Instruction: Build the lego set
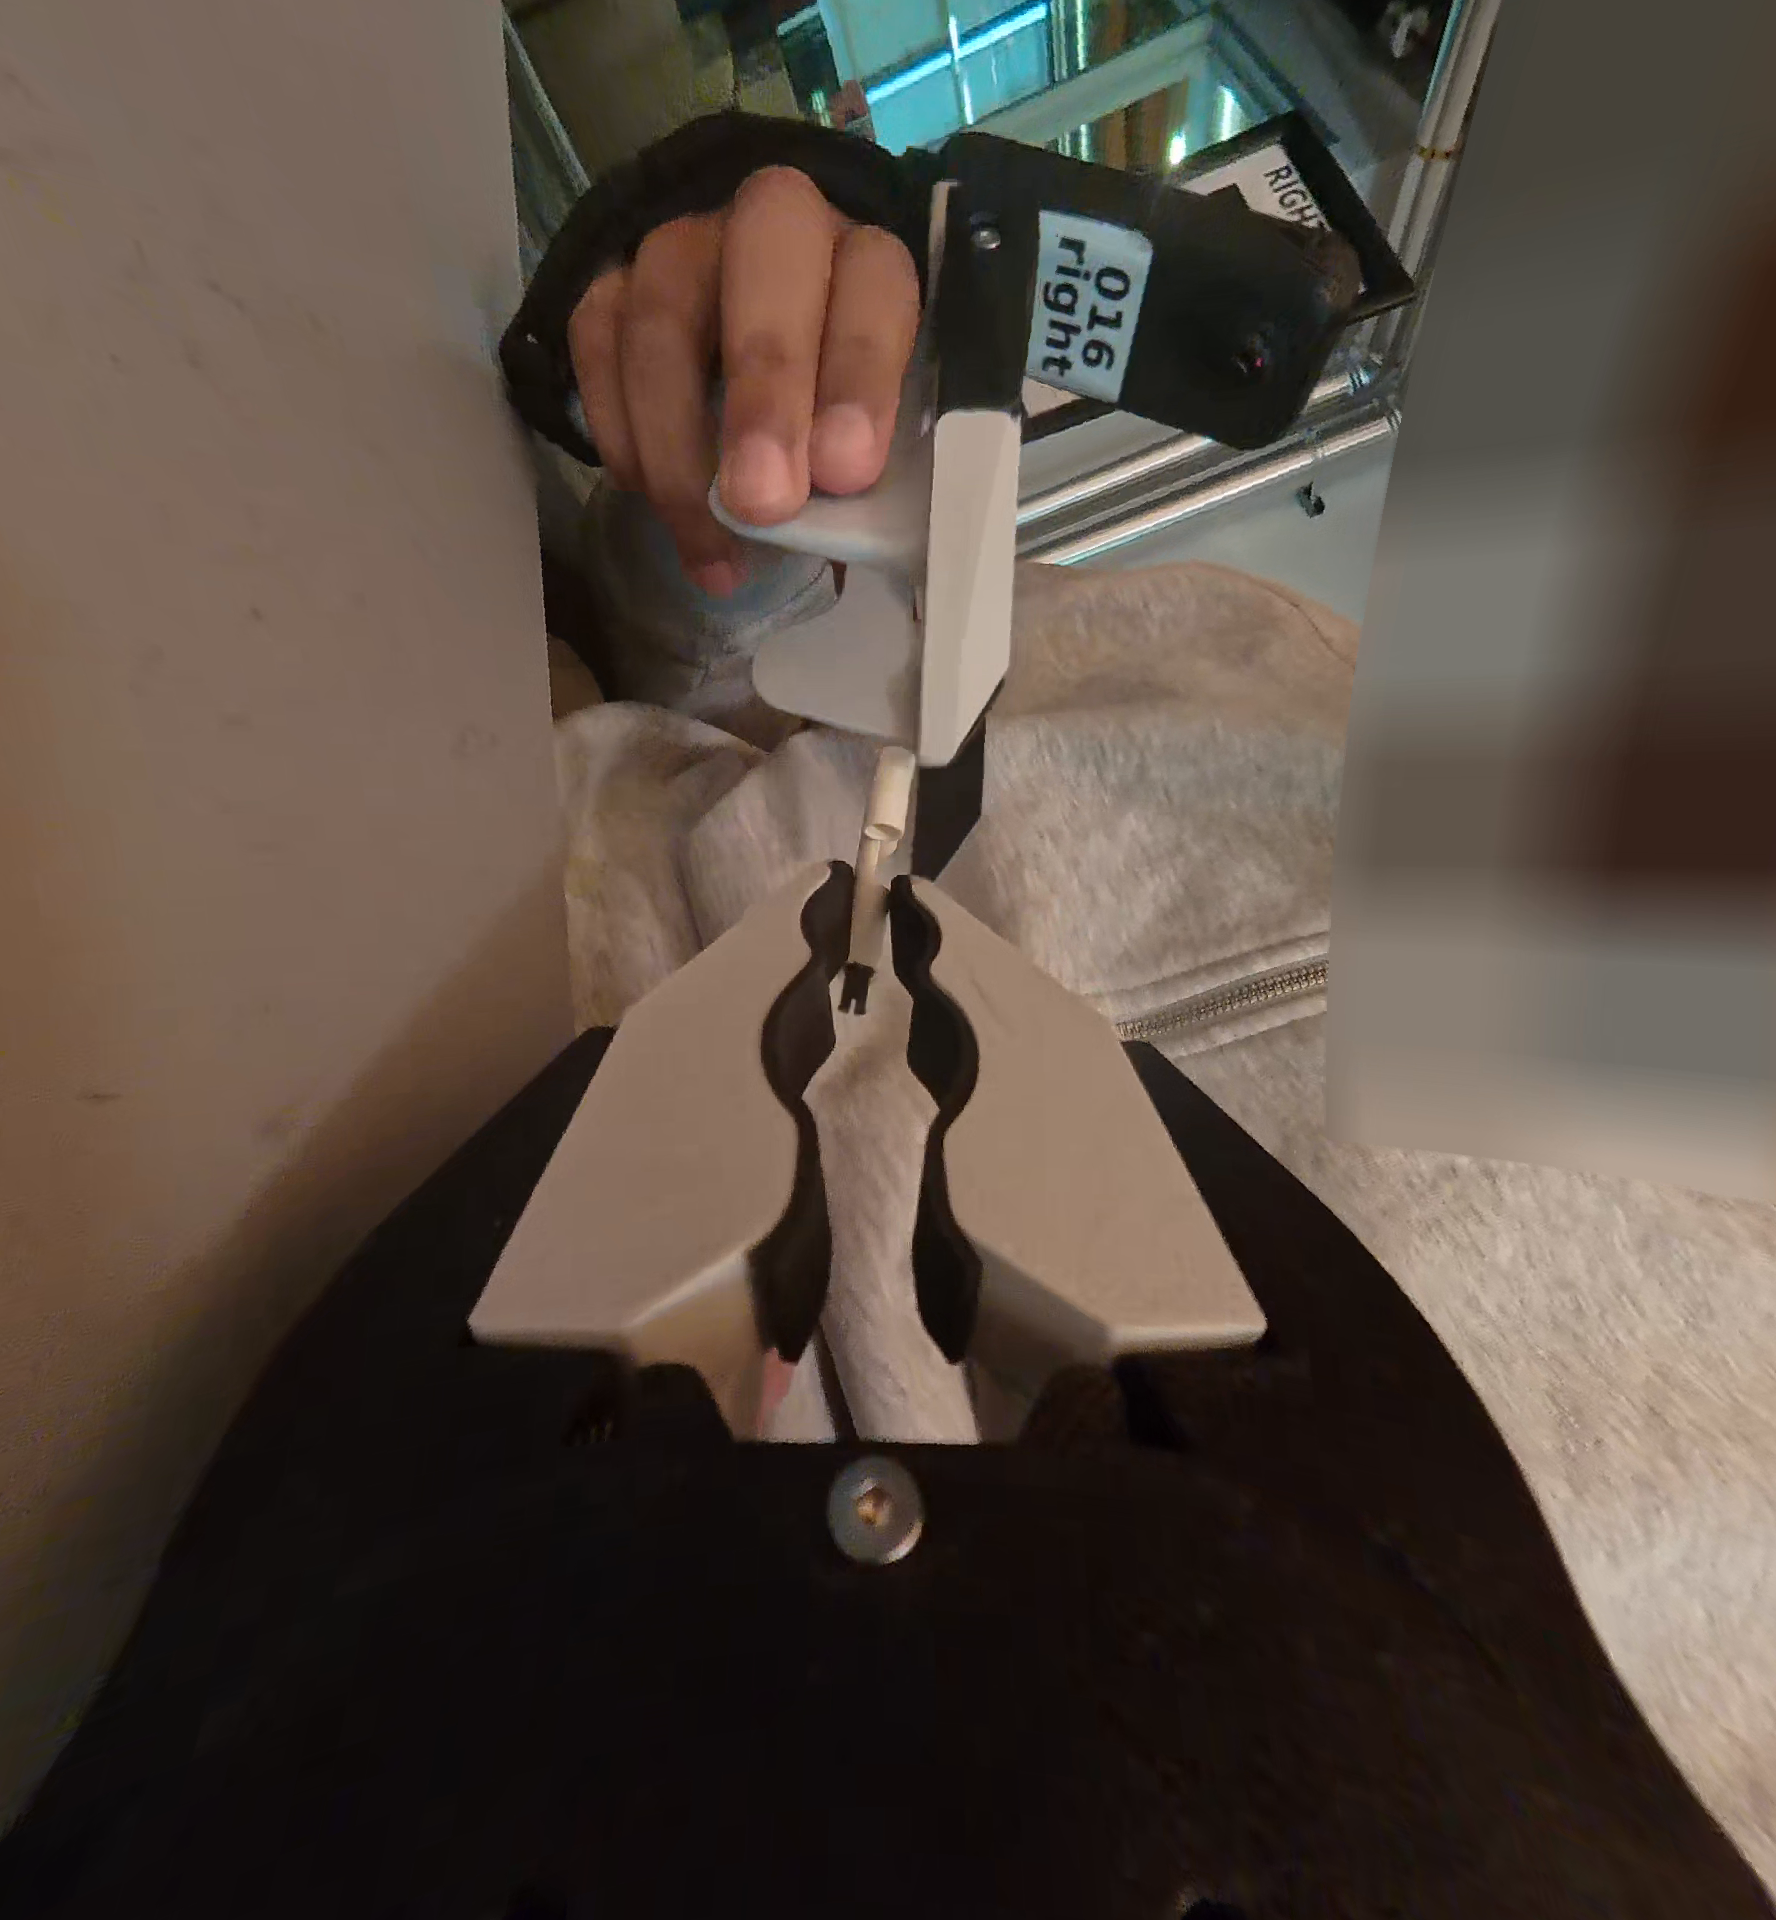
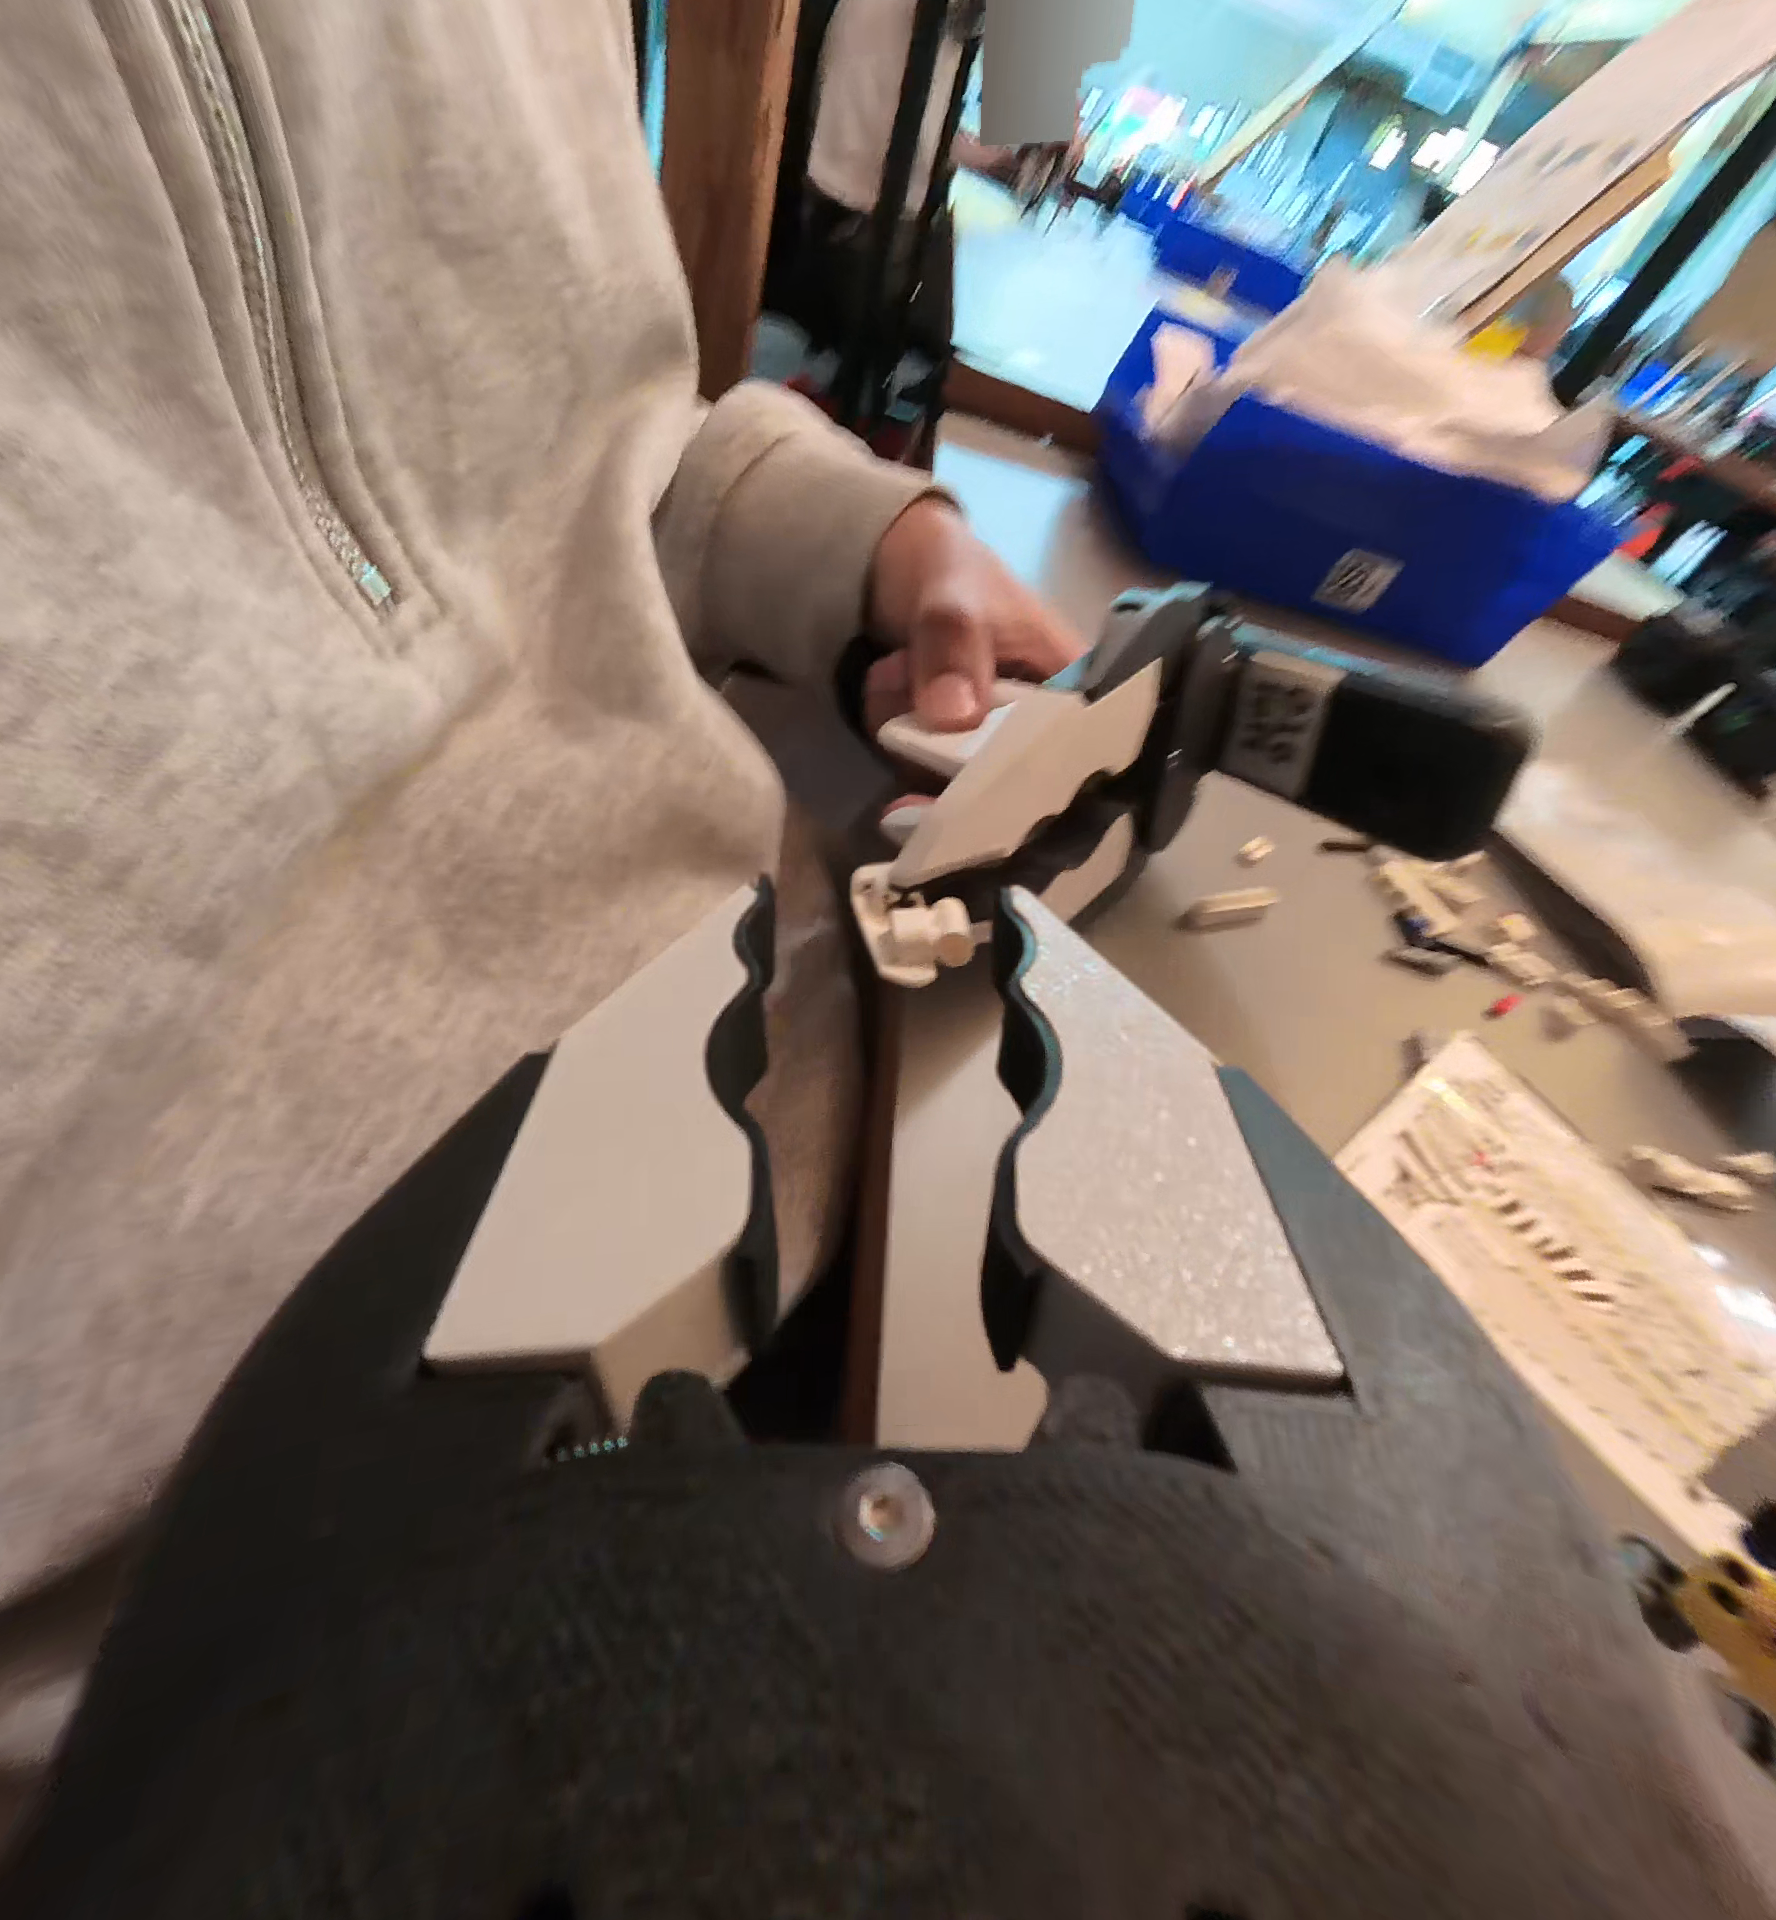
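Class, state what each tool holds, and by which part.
The left tool pinches the small white lego piece by one end; the right tool is open, holding nothing.

A busy workshop or lab: blue storage bin (image 2: 1351,509) on a long counter (image 2: 1029,488), metal framing (image 1: 1206,468).

Grey-sweatshirted torso (image 2: 292,727) crowds the left; scattered lego pieces (image 2: 1486,935) and booklet (image 2: 1549,1247) clutter the bench (image 2: 1279,987) to the right

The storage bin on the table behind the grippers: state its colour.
The storage bin is blue, best seen in the right wrist view.
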{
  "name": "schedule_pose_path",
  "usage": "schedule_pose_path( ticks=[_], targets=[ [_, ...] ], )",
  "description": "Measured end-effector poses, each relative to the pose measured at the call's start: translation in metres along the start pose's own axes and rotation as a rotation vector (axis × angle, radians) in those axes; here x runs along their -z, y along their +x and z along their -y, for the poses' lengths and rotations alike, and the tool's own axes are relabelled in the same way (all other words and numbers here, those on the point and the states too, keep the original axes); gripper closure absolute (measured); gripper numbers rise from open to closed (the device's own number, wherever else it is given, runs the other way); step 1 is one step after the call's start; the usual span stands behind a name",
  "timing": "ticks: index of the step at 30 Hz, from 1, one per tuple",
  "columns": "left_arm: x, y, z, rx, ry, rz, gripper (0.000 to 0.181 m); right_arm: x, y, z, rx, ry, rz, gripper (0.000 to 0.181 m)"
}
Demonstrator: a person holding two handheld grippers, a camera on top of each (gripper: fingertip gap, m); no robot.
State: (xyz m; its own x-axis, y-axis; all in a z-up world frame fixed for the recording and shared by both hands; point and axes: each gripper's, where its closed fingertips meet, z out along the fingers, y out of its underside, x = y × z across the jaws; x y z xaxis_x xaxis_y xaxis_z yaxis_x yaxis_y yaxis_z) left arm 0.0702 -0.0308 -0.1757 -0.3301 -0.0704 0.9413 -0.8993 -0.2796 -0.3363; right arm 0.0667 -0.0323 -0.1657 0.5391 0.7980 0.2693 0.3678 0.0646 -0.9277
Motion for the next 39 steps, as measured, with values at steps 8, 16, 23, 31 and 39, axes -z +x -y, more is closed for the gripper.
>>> schedule_pose_path(
  ticks=[8,16,23,31,39],
  targets=[
    [-0.003,0.0,-0.006,0.008,-0.04,-0.007,0.175,-0.008,-0.004,-0.011,-0.012,-0.09,0.03,0.144],
    [-0.004,0.0,-0.007,0.013,-0.049,-0.004,0.175,-0.009,-0.005,-0.012,-0.018,-0.098,0.039,0.156],
    [-0.004,0.001,-0.006,0.016,-0.041,-0.013,0.175,-0.01,-0.001,-0.011,-0.015,-0.085,0.025,0.162],
    [-0.003,0.0,-0.004,0.022,-0.03,-0.013,0.175,-0.011,0.003,-0.013,-0.021,-0.088,0.018,0.163],
    [-0.002,-0.001,-0.002,0.025,-0.016,-0.008,0.176,-0.011,0.004,-0.015,-0.032,-0.098,0.009,0.163]
  ],
)
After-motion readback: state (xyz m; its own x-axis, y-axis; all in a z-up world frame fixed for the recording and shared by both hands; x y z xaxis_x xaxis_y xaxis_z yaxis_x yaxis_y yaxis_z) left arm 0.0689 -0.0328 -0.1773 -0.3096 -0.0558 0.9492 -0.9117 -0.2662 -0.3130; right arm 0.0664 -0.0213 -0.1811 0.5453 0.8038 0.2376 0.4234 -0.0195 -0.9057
